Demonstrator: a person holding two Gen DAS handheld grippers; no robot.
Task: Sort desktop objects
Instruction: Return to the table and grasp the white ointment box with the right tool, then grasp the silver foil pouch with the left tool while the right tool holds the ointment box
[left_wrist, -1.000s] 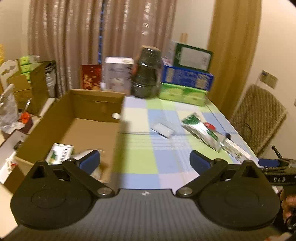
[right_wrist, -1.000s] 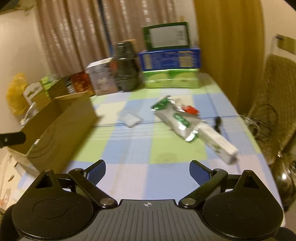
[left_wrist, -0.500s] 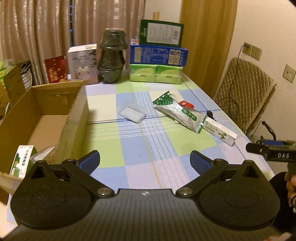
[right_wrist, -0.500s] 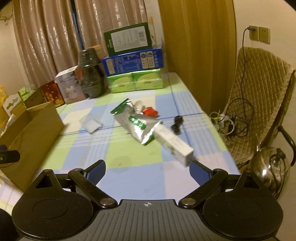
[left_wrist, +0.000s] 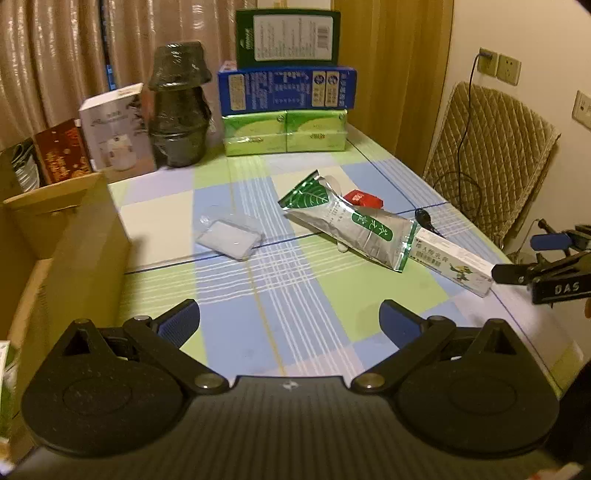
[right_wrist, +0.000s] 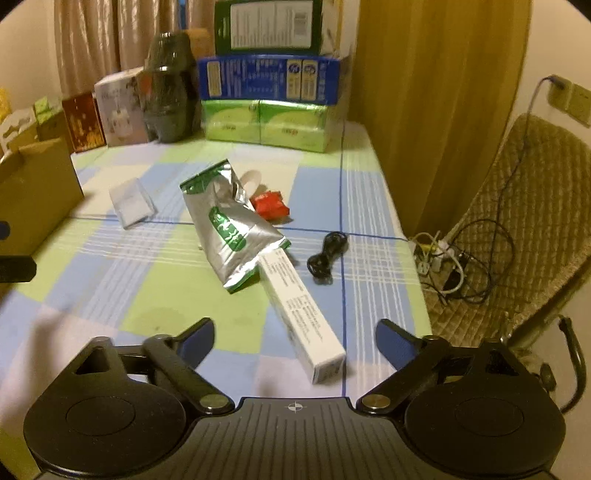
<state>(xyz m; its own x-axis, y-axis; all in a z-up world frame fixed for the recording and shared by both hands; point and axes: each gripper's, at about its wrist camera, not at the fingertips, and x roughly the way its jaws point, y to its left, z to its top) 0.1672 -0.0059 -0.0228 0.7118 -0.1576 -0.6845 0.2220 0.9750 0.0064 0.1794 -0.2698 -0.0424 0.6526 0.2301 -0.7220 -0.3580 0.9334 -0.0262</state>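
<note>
On the checked tablecloth lie a silver-and-green foil pouch (left_wrist: 351, 225) (right_wrist: 231, 230), a long white carton (left_wrist: 454, 262) (right_wrist: 303, 314) partly under the pouch, a small red packet (left_wrist: 362, 199) (right_wrist: 269, 205), a clear plastic packet (left_wrist: 229, 238) (right_wrist: 129, 201) and a coiled black cable (right_wrist: 327, 254). My left gripper (left_wrist: 290, 323) is open and empty over the near table. My right gripper (right_wrist: 295, 338) is open and empty, just above the near end of the white carton. An open cardboard box (left_wrist: 70, 236) (right_wrist: 33, 184) stands at the left.
Stacked green, blue and dark green boxes (left_wrist: 286, 110), a wrapped black pot (left_wrist: 179, 107) and white and red cartons (left_wrist: 114, 129) line the far edge. A padded chair (right_wrist: 517, 221) with tangled wires stands right of the table. The right gripper's fingers (left_wrist: 550, 242) show in the left view.
My left gripper swung right, away from the cardboard box and over the table. My right gripper moved right and forward toward the white carton. Both stayed open.
</note>
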